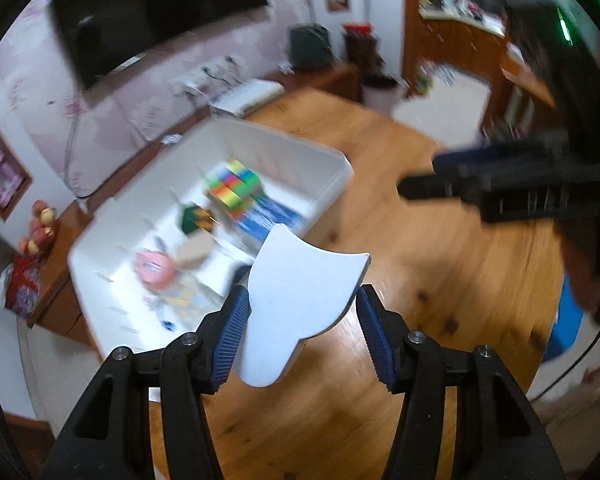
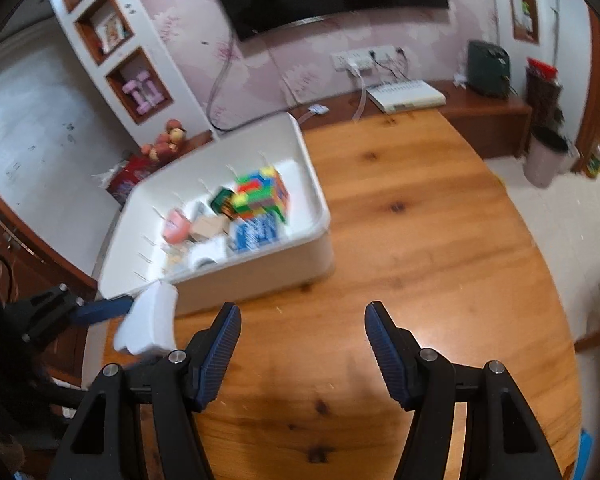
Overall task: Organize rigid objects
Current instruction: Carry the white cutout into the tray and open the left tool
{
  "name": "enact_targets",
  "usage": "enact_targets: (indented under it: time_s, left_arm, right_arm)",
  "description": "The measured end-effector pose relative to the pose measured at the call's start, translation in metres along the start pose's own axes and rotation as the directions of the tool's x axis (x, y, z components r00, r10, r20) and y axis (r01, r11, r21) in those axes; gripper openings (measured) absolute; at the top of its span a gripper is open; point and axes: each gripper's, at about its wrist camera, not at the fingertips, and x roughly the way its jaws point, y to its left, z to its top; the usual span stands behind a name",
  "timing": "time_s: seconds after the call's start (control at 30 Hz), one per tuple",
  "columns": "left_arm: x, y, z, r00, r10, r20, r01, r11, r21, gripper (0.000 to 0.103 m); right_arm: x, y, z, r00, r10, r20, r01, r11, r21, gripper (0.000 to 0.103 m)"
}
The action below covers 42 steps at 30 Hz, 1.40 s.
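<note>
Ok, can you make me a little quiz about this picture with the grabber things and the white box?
1. True or false: the right gripper holds a cube.
2. What does the left gripper hold? A) white flat piece B) pink box C) blue book
3. Where is the colourful cube?

Key:
1. False, nothing is between its jaws.
2. A.
3. In the white bin on the wooden table.
</note>
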Motion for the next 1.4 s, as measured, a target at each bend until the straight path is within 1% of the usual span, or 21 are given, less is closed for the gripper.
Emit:
enact_targets:
  time_s: [0.13, 0.2, 0.3, 0.37, 0.43, 0.57, 0.63, 0.77, 0.87, 1.03, 1.17, 1.3, 1.4]
  left_arm:
    - [-0.031, 0.034, 0.034, 0.995, 0.070, 0.073, -0.062, 0.993, -0.104, 0.059]
    - [-0.037, 0.049, 0.044, 0.991, 0.104, 0.089, -0.089, 0.984, -0.154, 0.059]
    - [-0.039, 0.076, 0.061, 0.985, 0.146, 0.094, -0.120, 0.962, -0.244, 0.059]
    - [-0.035, 0.092, 0.068, 0.982, 0.171, 0.082, -0.139, 0.942, -0.307, 0.059]
    - [-0.026, 0.106, 0.070, 0.983, 0.178, 0.053, -0.146, 0.918, -0.369, 0.059]
    - [0.005, 0.134, 0.063, 0.988, 0.153, -0.011, -0.138, 0.860, -0.491, 0.059]
    - [0.023, 0.144, 0.055, 0.986, 0.157, -0.056, -0.163, 0.833, -0.528, 0.059]
    - [0.052, 0.154, 0.040, 0.984, 0.137, -0.110, -0.176, 0.798, -0.577, 0.059]
    - [0.067, 0.156, 0.029, 0.984, 0.111, -0.140, -0.173, 0.785, -0.595, 0.059]
    - [0.087, 0.155, 0.018, 0.979, 0.091, -0.183, -0.184, 0.780, -0.598, 0.059]
    - [0.095, 0.157, 0.013, 0.973, 0.096, -0.208, -0.205, 0.769, -0.605, 0.060]
    - [0.101, 0.161, 0.009, 0.966, 0.096, -0.239, -0.227, 0.754, -0.617, 0.060]
    - [0.104, 0.165, 0.006, 0.969, 0.049, -0.243, -0.198, 0.743, -0.639, 0.060]
  right_arm:
    - [-0.009, 0.023, 0.027, 0.999, 0.025, 0.045, -0.023, 0.998, -0.052, 0.065]
    - [-0.013, 0.034, 0.044, 0.997, 0.033, 0.067, -0.027, 0.996, -0.085, 0.065]
    - [-0.014, 0.055, 0.070, 0.996, 0.027, 0.089, -0.014, 0.990, -0.142, 0.065]
    - [-0.014, 0.065, 0.081, 0.995, 0.019, 0.097, -0.002, 0.986, -0.169, 0.065]
    - [-0.010, 0.076, 0.094, 0.995, 0.015, 0.098, 0.004, 0.980, -0.197, 0.065]
    - [0.006, 0.094, 0.110, 0.996, -0.006, 0.084, 0.026, 0.971, -0.238, 0.065]
    - [0.016, 0.100, 0.114, 0.998, -0.004, 0.067, 0.021, 0.969, -0.248, 0.065]
    - [0.041, 0.106, 0.112, 1.000, -0.020, 0.024, 0.026, 0.967, -0.252, 0.065]
    - [0.061, 0.103, 0.108, 0.998, -0.047, -0.028, 0.039, 0.971, -0.234, 0.065]
    - [0.082, 0.098, 0.101, 0.994, -0.078, -0.082, 0.059, 0.976, -0.208, 0.065]
    - [0.096, 0.096, 0.095, 0.987, -0.112, -0.114, 0.087, 0.975, -0.202, 0.065]
    - [0.105, 0.095, 0.089, 0.983, -0.116, -0.143, 0.087, 0.977, -0.192, 0.065]
    - [0.106, 0.095, 0.087, 0.982, -0.115, -0.149, 0.085, 0.978, -0.189, 0.065]
